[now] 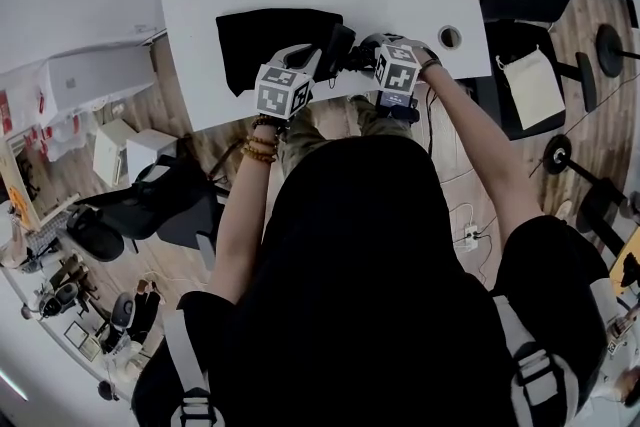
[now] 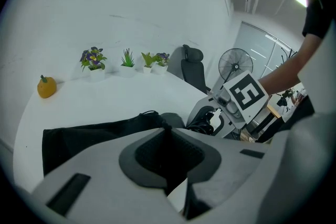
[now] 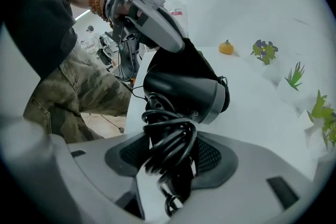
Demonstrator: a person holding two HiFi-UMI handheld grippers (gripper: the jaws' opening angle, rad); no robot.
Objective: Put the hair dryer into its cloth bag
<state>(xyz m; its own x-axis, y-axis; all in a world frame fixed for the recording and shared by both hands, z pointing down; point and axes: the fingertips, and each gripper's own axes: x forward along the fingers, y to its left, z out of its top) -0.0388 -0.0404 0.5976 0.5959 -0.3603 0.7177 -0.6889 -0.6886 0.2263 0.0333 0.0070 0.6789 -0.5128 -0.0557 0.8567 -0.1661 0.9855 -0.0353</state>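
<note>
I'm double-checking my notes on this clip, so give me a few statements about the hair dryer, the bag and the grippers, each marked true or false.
1. The left gripper pinches the edge of the black cloth bag. True.
2. The right gripper is empty. False: it clamps the hair dryer by its handle.
3. The cord is coiled round the handle. True.
4. The hair dryer is already inside the cloth bag. False: it is wholly outside, beside the bag.

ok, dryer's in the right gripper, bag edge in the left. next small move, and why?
Probably ease the hair dryer head-first into the mouth of the cloth bag. The right gripper clamps its cord-wrapped handle, the left gripper pinches the bag's edge, and the dryer's head sits beside it.
</note>
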